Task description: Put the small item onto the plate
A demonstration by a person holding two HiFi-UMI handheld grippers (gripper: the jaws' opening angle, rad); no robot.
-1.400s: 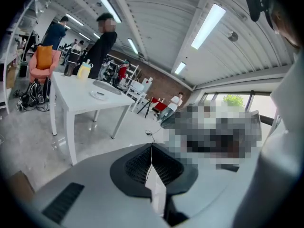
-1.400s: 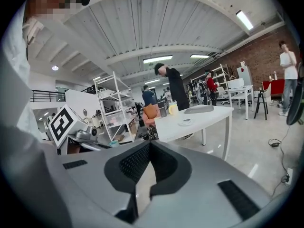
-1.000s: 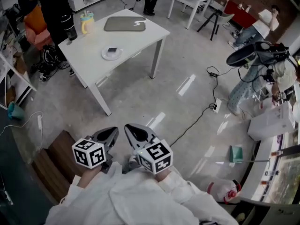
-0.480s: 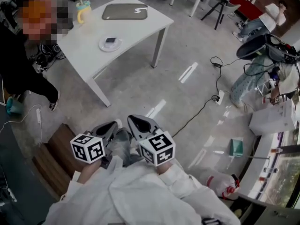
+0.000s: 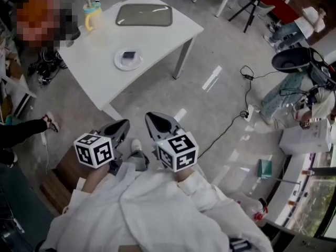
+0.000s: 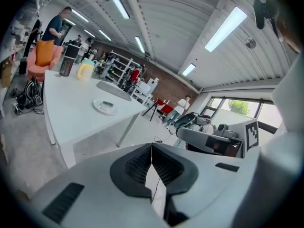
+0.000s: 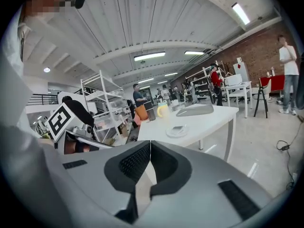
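With the small dark item [image 5: 129,55] already lying on the white plate [image 5: 118,62] on the white table [image 5: 163,35], the person stands well apart, left gripper [image 5: 122,126] and right gripper [image 5: 151,119] both clenched empty, the task apparently complete.

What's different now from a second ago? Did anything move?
The bystander in black walked from beside the table to the head view's left edge. Nothing was grabbed or dropped. The left hand-held gripper and right hand-held gripper stayed shut and empty near the body; the small item stayed on the plate.
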